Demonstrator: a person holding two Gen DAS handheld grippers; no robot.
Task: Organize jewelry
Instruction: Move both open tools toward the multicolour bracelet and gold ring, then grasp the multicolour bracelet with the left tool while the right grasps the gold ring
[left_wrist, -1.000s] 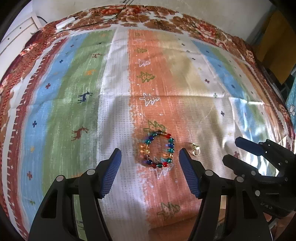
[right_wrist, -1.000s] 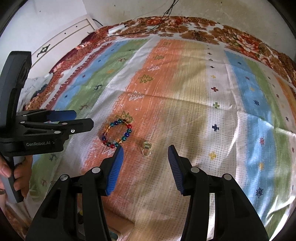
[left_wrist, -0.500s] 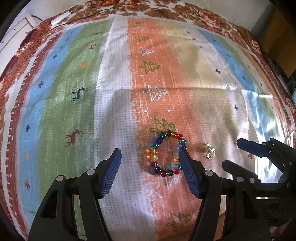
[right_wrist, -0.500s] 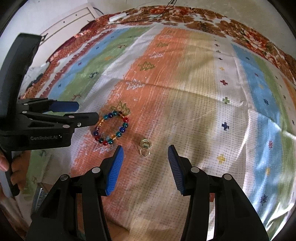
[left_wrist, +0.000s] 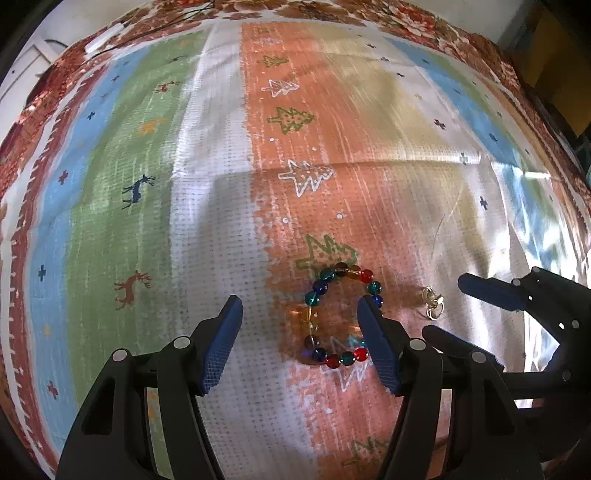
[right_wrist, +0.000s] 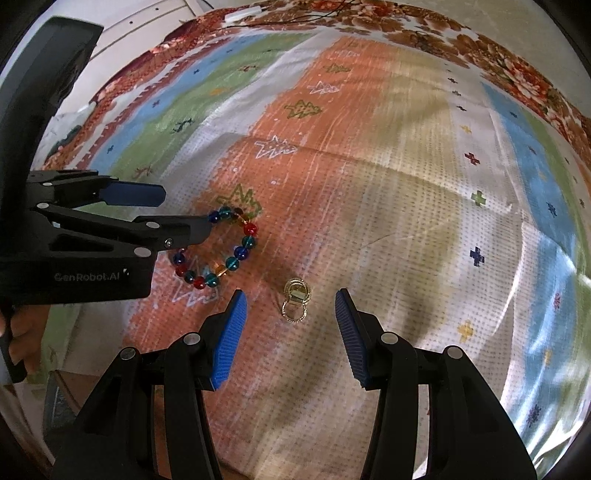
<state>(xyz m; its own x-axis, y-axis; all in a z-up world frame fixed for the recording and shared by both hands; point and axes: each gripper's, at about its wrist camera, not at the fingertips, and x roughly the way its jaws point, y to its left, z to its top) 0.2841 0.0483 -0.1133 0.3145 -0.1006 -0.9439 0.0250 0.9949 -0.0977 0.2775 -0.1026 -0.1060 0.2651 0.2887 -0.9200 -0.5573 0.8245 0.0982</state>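
Note:
A bracelet of coloured glass beads (left_wrist: 340, 314) lies flat on the patterned cloth (left_wrist: 207, 229). My left gripper (left_wrist: 299, 343) is open just above the cloth, and its right finger overlaps the bracelet's right side. The bracelet also shows in the right wrist view (right_wrist: 221, 254). A small gold clasp-like piece (right_wrist: 295, 299) lies right of the bracelet. My right gripper (right_wrist: 288, 339) is open and straddles it from the near side. The gold piece also shows in the left wrist view (left_wrist: 432, 302).
The striped cloth with tree and deer prints covers the whole surface, and its floral border (right_wrist: 517, 74) runs along the far edge. A white cable and plug (left_wrist: 110, 33) lie at the far left. A white cabinet (right_wrist: 140, 26) stands beyond the left edge.
Both grippers have moved forward and lower toward the cloth. The left one now overlaps the bracelet, and the right one has closed in on the gold piece. Both stay open.

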